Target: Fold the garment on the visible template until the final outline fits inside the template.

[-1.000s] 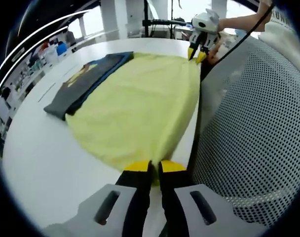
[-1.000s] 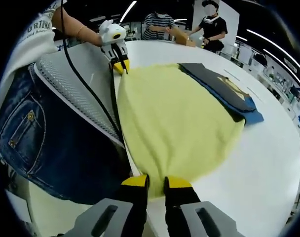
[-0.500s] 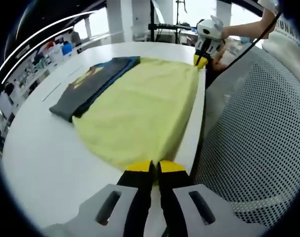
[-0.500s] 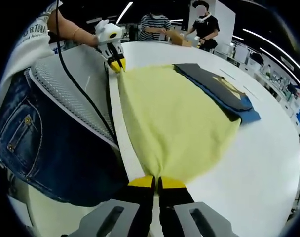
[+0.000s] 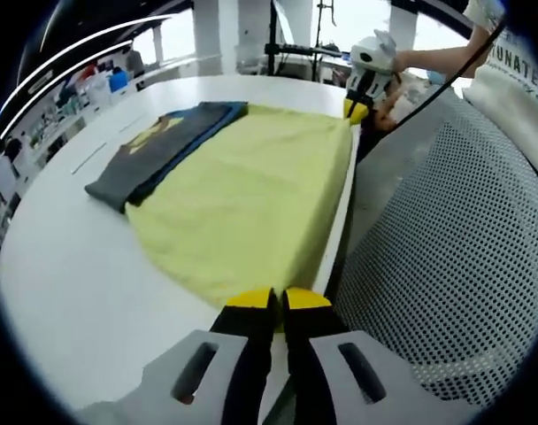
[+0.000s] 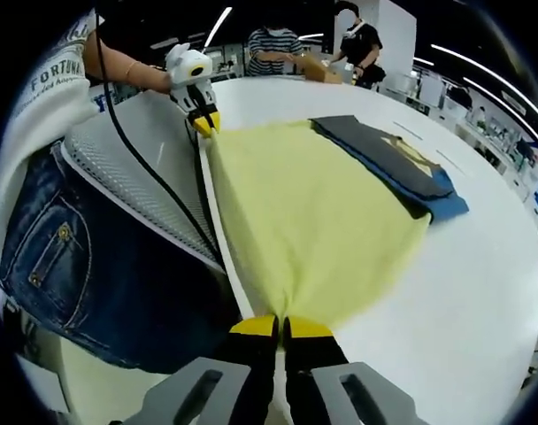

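We see the left gripper (image 5: 273,299) with jaws clamped on one near corner of the yellow garment (image 5: 251,195), the right gripper (image 6: 282,328) clamped on the other. The cloth lies spread flat on the white table (image 5: 65,266), along its near edge. At the cloth's far side a folded dark garment (image 6: 388,159) rests on a blue one (image 6: 446,205)

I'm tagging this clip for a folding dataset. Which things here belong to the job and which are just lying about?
Part of the job:
- yellow garment, spread on the white table
- left gripper, shut on its near corner
- right gripper, shut on another corner

Lying about:
- dark folded clothes beside the garment
- people at the table's far end
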A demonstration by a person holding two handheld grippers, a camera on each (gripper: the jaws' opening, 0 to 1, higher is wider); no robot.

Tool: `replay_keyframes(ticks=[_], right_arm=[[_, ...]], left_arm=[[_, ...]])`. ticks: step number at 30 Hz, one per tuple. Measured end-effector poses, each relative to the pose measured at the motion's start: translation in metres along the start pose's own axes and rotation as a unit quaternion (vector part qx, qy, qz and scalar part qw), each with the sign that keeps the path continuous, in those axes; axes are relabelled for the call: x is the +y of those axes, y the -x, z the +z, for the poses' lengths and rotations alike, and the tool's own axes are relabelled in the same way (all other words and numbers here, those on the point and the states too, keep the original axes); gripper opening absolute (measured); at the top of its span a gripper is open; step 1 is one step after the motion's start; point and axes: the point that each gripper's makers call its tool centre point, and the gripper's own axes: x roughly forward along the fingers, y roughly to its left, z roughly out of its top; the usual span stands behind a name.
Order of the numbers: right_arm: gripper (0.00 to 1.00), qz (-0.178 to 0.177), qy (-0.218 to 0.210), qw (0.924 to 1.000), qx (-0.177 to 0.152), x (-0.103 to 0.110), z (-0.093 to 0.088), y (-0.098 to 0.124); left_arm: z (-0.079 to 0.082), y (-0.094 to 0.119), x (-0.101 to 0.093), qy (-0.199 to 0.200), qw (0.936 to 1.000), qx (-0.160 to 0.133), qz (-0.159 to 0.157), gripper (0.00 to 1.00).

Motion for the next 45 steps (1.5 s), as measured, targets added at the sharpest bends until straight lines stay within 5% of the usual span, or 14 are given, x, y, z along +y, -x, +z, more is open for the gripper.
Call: replay_keyframes(ticks=[29,45], right_arm=[[0.0,0.055,-0.018,0.9981,0.02,0.034,-0.004,0.023],[0.0,0.024,0.012,0.9996,0.009,0.009,0.019,0.039]], left_arm=[[0.001,0.022,-0.044,0.009,0.9972,0.006,-0.074,0.01],[0.033,0.036,-0.024,-0.008,0.9981,-0.014,-0.059,0.01]])
